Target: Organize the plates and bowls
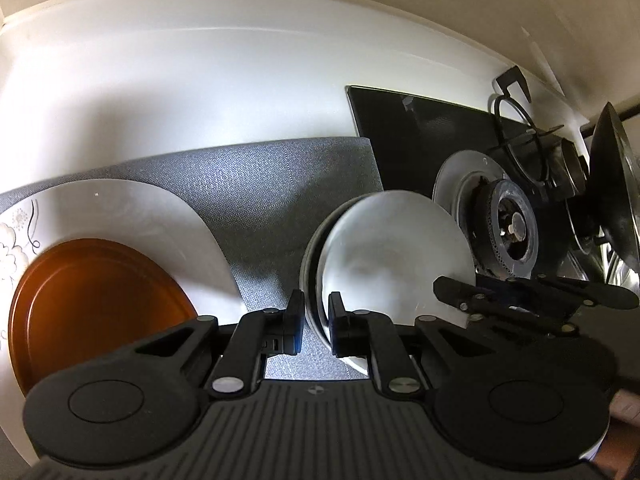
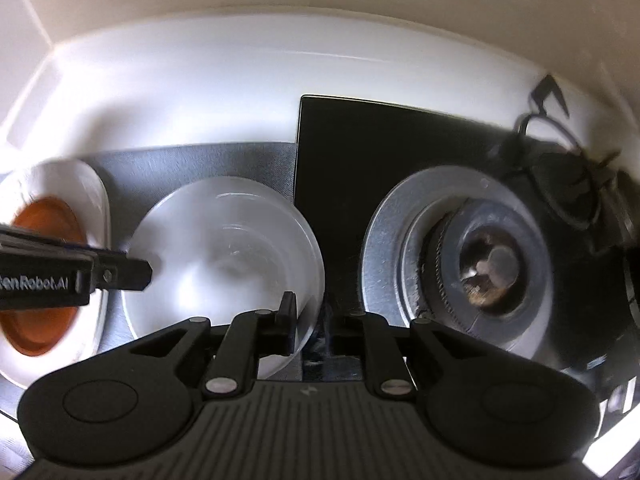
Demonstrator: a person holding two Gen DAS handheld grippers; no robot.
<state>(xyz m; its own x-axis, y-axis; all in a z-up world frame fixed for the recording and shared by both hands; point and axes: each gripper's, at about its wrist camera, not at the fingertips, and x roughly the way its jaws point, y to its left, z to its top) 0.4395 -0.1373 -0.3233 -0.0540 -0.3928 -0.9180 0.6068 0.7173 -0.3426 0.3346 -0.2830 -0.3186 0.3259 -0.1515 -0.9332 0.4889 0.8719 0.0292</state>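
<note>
The left gripper (image 1: 316, 320) points steeply down over a grey woven mat (image 1: 280, 184), its jaws set narrowly on either side of the near-left rim of a frosted translucent bowl (image 1: 392, 256). One pad stands outside the wall and the other inside, and a thin gap shows on each side, so the pads do not visibly press on the rim. The bowl appears to sit nested in a second bowl of the same kind, whose edge shows just outside it.

To the left of this gripper, a glossy orange plate (image 1: 96, 304) lies on a larger white plate with a faint floral pattern (image 1: 120, 208), both on the mat and apart from the bowls.

The right gripper (image 2: 316, 320) straddles the bowl's opposite rim, the side nearest the stove. Its left finger (image 2: 286, 316) is inside the bowl (image 2: 224, 248), while the other finger is blurred and dark beyond the wall. The jaws are narrow, but whether they pinch the rim cannot be told from this view.

Just right of that gripper, a round steel burner ring with a dark gas burner head (image 2: 472, 260) sits in a black glass cooktop (image 2: 380, 140). The left gripper's fingertip reaches over the bowl's far-left edge in the right wrist view.
</note>
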